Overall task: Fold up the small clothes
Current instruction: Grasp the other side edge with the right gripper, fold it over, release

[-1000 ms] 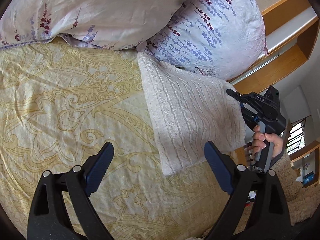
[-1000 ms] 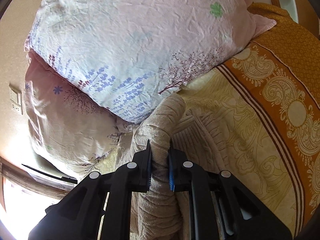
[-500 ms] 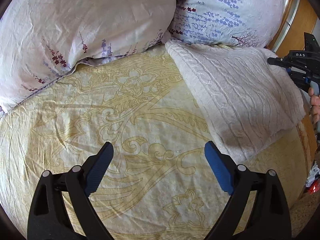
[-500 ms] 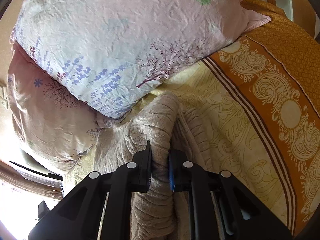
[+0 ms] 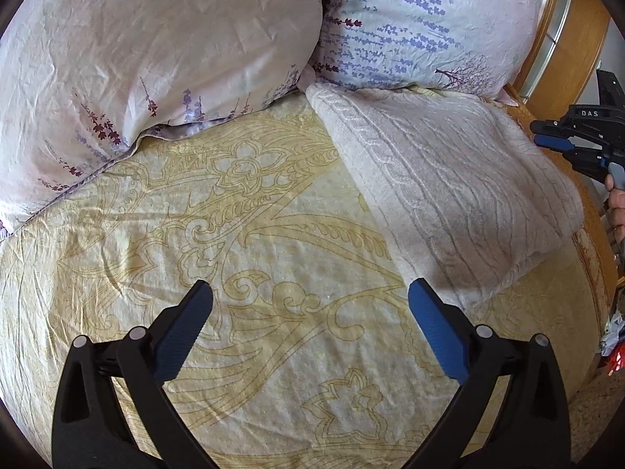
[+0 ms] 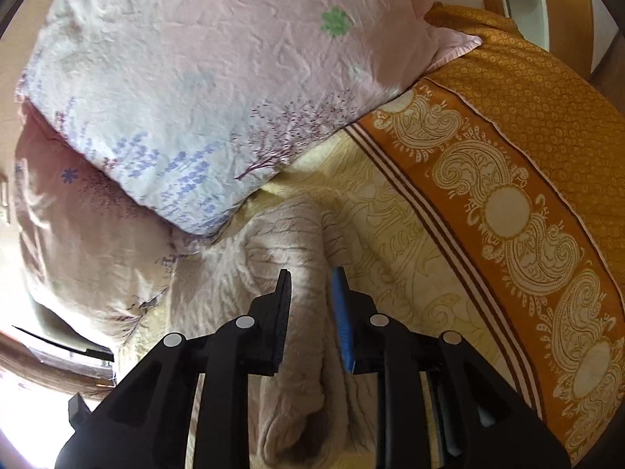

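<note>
Right now, folded cream knit sweater (image 5: 449, 179) lies on bed (image 5: 195, 234) upper right of frame, against pillows (image 5: 410, 27), left claw (image 5: 310, 297) spread wide w/ nothing in it, right claw (image 6: 310, 289) slightly parted around sweater's edge, not clamped.

Black plastic left gripper (image 5: 310, 324) and right gripper (image 6: 311, 312), blue-padded jaws, silver rivets

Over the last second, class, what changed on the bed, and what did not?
The right gripper opened, releasing the folded knit sweater it had pinched. The left gripper swung leftward, away from the sweater. It stayed open and empty; the sweater stayed folded against the pillows.
</note>
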Action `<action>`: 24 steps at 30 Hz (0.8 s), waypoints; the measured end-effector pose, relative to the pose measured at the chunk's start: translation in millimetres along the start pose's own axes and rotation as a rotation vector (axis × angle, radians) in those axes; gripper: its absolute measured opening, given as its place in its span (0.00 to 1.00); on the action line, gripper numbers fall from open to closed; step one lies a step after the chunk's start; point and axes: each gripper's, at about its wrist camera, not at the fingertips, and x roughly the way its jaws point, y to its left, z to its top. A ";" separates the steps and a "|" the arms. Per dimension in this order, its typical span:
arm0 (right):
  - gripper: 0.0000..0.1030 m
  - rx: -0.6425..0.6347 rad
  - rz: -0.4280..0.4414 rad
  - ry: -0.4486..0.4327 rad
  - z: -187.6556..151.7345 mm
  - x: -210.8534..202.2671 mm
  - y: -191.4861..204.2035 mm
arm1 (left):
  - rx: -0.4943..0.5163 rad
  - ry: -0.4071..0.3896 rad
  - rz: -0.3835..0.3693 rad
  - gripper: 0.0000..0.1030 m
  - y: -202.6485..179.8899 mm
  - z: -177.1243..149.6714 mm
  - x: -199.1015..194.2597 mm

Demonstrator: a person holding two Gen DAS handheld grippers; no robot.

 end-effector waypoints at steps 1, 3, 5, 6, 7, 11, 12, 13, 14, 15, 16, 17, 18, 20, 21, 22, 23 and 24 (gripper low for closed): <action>0.28 -0.013 0.023 0.004 -5.1 -6.8 -0.6 | 0.001 -0.009 -0.010 0.98 -1.2 0.0 -2.5; 0.33 -0.038 0.058 0.019 -18.9 -17.6 -2.3 | 0.019 -0.032 -0.027 0.98 -5.7 0.4 -8.2; 0.33 -0.047 0.092 0.039 -34.0 -24.5 -5.5 | 0.045 -0.062 -0.051 0.98 -12.4 -0.2 -15.2; 0.33 -0.052 0.109 0.043 -40.4 -27.1 -5.8 | 0.061 -0.078 -0.063 0.98 -16.2 -0.4 -18.4; 0.33 -0.062 0.120 0.044 -45.5 -29.2 -5.4 | 0.081 -0.098 -0.078 0.98 -20.4 -0.7 -21.9; 0.33 -0.171 0.127 0.041 -64.0 -31.1 12.4 | 0.171 -0.148 -0.078 0.98 -36.5 -2.8 -29.4; 0.33 -0.201 0.112 0.043 -66.9 -29.1 17.2 | 0.189 -0.144 -0.076 0.98 -39.8 -3.7 -28.7; 0.33 -0.231 0.086 0.047 -69.3 -24.2 21.7 | 0.205 -0.138 -0.075 0.98 -42.8 -4.4 -27.1; 0.33 -0.256 0.057 0.058 -71.5 -19.3 23.9 | 0.215 -0.134 -0.076 0.98 -45.2 -5.4 -26.4; 0.33 -0.265 0.032 0.074 -73.1 -12.9 24.5 | 0.222 -0.130 -0.079 0.98 -47.1 -6.9 -26.2; 0.32 -0.265 0.004 0.093 -74.9 -7.3 22.7 | 0.228 -0.127 -0.082 0.98 -48.5 -7.7 -25.3; 0.32 -0.262 -0.034 0.102 -76.7 -3.8 19.9 | 0.232 -0.125 -0.080 0.98 -49.5 -8.5 -25.4; 0.31 -0.259 -0.041 0.099 -77.7 -3.6 17.2 | 0.234 -0.125 -0.077 0.98 -50.0 -8.9 -25.6; 0.16 -0.272 -0.029 0.100 -79.6 -4.4 15.4 | 0.229 -0.126 -0.075 0.98 -48.5 -8.8 -26.5; 0.11 -0.289 -0.038 0.096 -80.6 -5.3 15.9 | 0.223 -0.125 -0.077 0.98 -47.7 -8.7 -25.9; 0.09 -0.306 -0.057 0.075 -80.5 -8.1 17.3 | 0.215 -0.122 -0.080 0.98 -46.4 -7.7 -24.8; 0.08 -0.302 -0.062 0.041 -77.5 -14.7 17.4 | 0.208 -0.118 -0.082 0.98 -45.5 -7.3 -24.0; 0.08 -0.277 -0.052 0.004 -72.2 -23.1 15.5 | 0.203 -0.116 -0.083 0.98 -45.1 -7.8 -24.2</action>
